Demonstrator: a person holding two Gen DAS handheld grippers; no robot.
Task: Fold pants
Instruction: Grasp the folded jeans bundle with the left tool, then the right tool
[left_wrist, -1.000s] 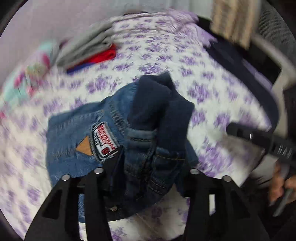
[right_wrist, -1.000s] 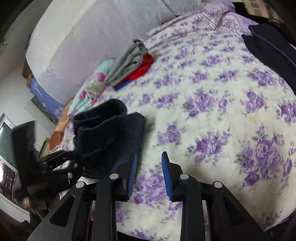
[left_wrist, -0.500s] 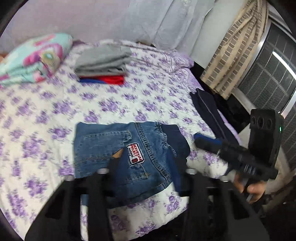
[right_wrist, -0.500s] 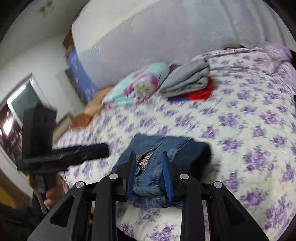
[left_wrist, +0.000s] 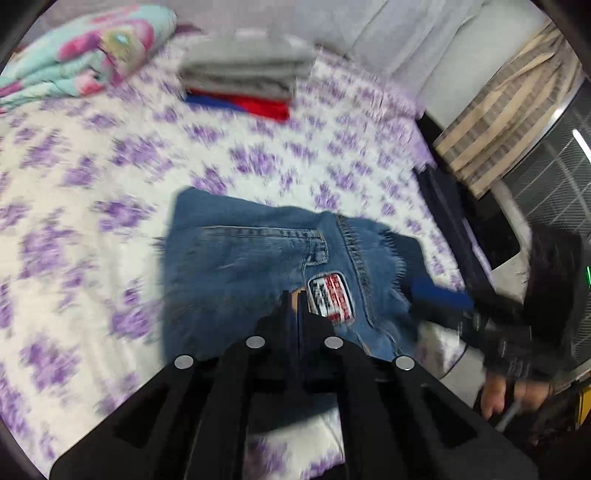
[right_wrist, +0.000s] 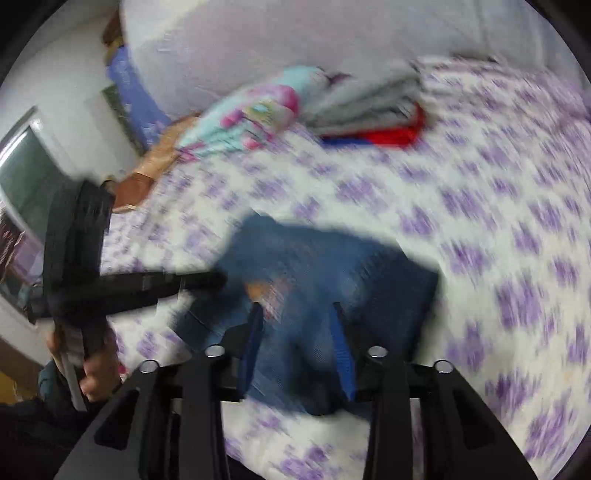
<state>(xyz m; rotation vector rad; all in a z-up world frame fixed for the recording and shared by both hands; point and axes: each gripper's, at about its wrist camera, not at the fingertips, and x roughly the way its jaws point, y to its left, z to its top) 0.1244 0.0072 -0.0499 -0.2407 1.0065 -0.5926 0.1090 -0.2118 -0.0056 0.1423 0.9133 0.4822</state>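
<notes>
Left wrist view, from the left edge: a folded turquoise-and-pink blanket lies at the far corner of the bed, whose cover is white with purple flowers. Next to it sits a stack of folded clothes, grey on top with red and blue beneath. Nearer the camera, the folded jeans lie flat on the bed cover, pocket side up, with a red-and-white patch near their right end. The left gripper is low over the jeans just beside that patch; its fingers are drawn together with only a sliver between them, and no cloth is visibly pinched. Further right, the right gripper reaches in toward the dark waistband end of the jeans, and a striped curtain hangs beyond the bed.

Right wrist view is heavily blurred. At the left, the left gripper points in over the near edge of the jeans. The right gripper hovers close above the jeans with its blue-padded fingers spread apart, holding nothing.
</notes>
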